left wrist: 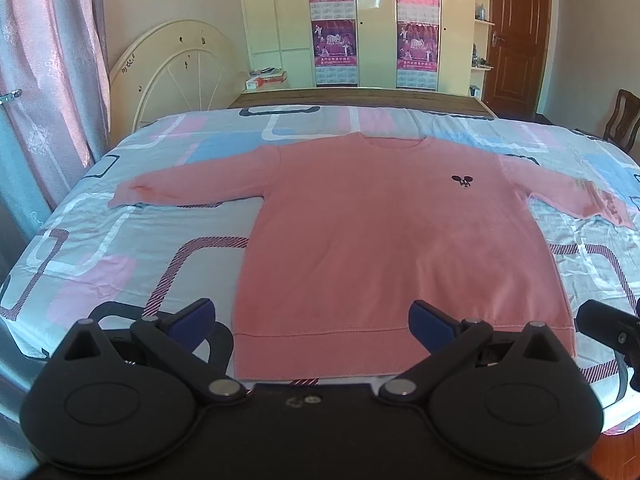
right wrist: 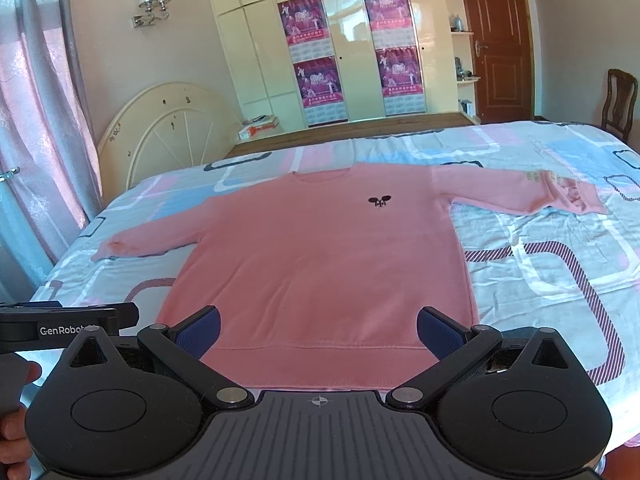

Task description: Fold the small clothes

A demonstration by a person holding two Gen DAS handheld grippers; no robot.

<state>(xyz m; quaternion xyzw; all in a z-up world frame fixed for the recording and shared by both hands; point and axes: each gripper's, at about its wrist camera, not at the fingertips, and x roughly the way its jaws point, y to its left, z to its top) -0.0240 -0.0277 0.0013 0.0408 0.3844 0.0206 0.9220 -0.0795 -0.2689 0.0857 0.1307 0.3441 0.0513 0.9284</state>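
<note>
Lying flat: one pink sweater [left wrist: 396,248], unfolded

Left tongs [left wrist: 312,322] and right tongs [right wrist: 318,330] both spread wide, empty.

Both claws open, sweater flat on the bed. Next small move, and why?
Probably reach the left claw to the left sleeve cuff and grip it, ready to fold inward. The pink sweater lies flat, front up, both sleeves spread on the bedsheet; nothing is folded yet. Both claws, right claw included, hang open at the hem, holding nothing.
</note>
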